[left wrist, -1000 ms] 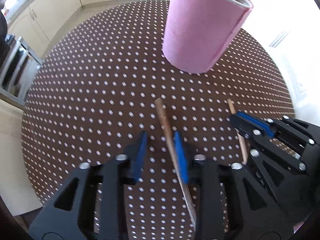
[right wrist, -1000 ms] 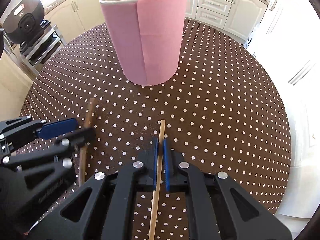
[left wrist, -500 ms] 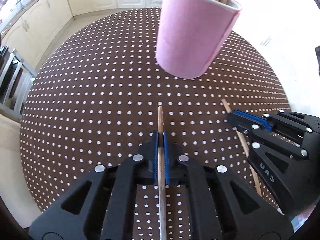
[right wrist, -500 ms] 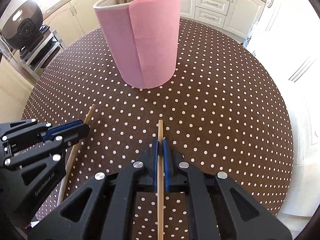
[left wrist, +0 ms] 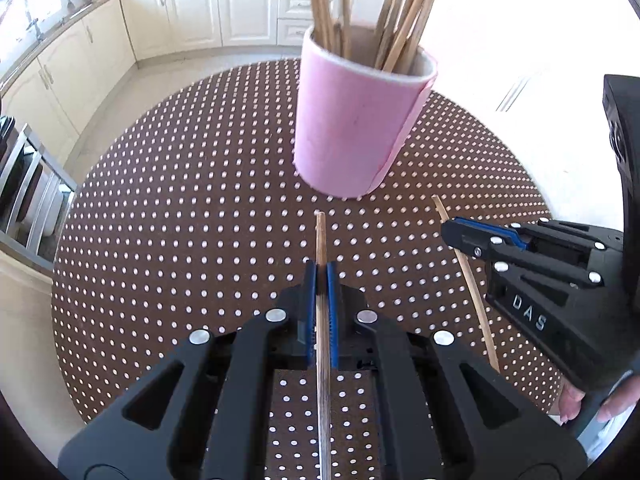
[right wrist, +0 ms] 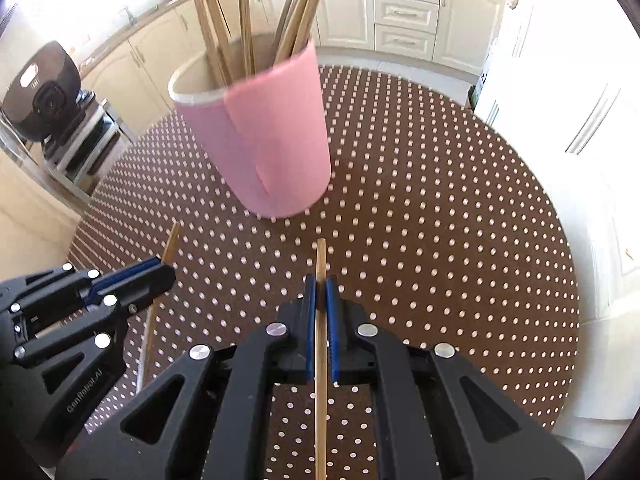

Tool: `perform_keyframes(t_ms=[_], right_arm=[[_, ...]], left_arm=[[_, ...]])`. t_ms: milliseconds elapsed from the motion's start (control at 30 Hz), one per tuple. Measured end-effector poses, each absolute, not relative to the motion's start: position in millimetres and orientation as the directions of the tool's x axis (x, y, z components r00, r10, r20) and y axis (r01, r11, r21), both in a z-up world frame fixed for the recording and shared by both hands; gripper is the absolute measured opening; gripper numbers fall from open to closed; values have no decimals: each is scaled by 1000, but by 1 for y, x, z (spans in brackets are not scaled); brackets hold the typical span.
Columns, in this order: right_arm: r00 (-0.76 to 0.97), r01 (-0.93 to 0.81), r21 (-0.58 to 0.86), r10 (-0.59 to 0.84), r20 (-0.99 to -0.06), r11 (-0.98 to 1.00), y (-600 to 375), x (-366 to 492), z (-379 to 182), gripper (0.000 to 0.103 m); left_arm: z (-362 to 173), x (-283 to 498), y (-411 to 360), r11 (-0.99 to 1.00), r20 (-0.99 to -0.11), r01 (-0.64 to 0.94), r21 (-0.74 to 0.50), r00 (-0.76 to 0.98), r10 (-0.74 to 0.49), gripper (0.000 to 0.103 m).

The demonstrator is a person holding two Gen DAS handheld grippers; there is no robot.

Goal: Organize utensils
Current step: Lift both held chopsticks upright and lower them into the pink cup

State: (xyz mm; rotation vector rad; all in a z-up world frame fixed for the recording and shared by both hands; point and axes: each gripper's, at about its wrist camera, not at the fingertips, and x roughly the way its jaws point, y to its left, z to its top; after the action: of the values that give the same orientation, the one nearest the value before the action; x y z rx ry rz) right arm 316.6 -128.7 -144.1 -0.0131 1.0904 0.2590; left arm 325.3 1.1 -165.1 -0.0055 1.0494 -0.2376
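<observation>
Fingers (left wrist: 310, 304) downward-tilted, clamped on chopstick (left wrist: 320, 236)

The pink holder (left wrist: 356, 128), bristling with upright wooden sticks (left wrist: 394, 12), blocks the far middle of the round dotted table (left wrist: 180, 216), while bare cloth lies open to its left, right and near side, where the two stick-holding grippers crowd side by side.

Counted 1 pink holder (left wrist: 356, 128) at 12 o'clock w/ approx. 8 sticks (left wrist: 394, 12) inside, count unsure. 2 loose chopsticks (left wrist: 321, 240), 2 grippers (left wrist: 321, 276), 1 table (left wrist: 180, 200).
</observation>
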Motion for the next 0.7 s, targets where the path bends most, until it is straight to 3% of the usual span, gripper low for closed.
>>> perform_keyframes(t_ms=[333, 700], right_arm=[[550, -187, 157, 235, -801, 970, -149, 303, -94, 4], [726, -170, 154, 229, -648, 973, -159, 276, -22, 4]], left_arm=[[-115, 319, 11, 987, -822, 118, -109, 548, -156, 5], [-32, 297, 32, 991, -700, 72, -110, 702, -129, 5]])
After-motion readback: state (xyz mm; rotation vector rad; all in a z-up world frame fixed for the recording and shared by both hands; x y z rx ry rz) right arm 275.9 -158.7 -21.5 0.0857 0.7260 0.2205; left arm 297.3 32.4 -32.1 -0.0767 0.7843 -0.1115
